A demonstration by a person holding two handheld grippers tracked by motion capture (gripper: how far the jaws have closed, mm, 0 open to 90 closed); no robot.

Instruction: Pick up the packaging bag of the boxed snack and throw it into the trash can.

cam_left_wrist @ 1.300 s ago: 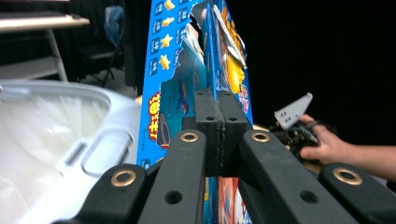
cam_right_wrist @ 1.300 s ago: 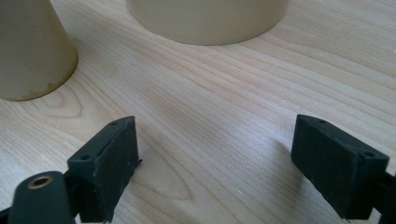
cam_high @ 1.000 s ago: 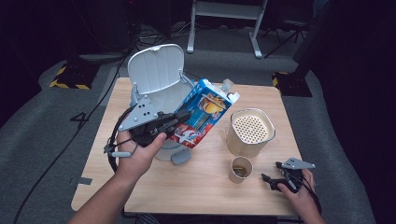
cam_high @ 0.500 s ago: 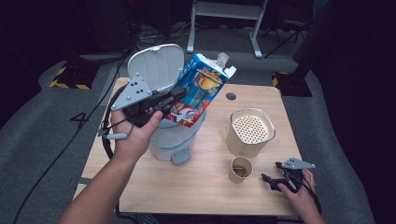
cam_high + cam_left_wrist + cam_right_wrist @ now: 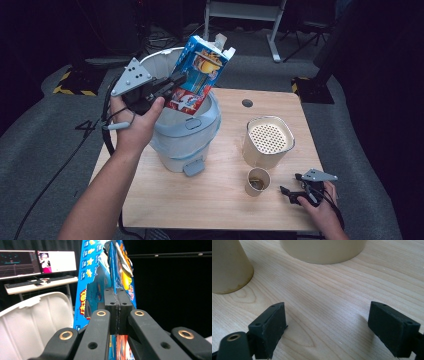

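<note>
Carton (image 5: 200, 75) of blue printed card, its top flaps torn open, was held tilted above the open mouth of a white pedal bin (image 5: 186, 137), the lower end lying just over the rim and the torn top pointing up and away from the person. The left gripper (image 5: 167, 90) was clenched on the carton; in the left gripper view the two black jaws were seen pressed together on a thin edge of the carton (image 5: 100, 285), with no gap left between the pads. The bin's lid (image 5: 32, 322) was seen raised, pale and curved, at the left of that view, and monitors and a keyboard on a desk (image 5: 37, 283) were seen behind it. The bin was lined with a pale blue bag, and a grey pedal projected at its foot.

The right gripper (image 5: 300, 192) was rested low at the near right part of the wooden table (image 5: 220, 205), held by the right hand (image 5: 322, 212). Its jaws were spread wide apart over bare wood, with nothing between them, as was seen in the right gripper view. A small paper cup (image 5: 257, 181) with something brown inside was stood just beside it, and a larger cream container (image 5: 268, 142) with a perforated top was stood just behind the cup, near but apart from the bin
</note>
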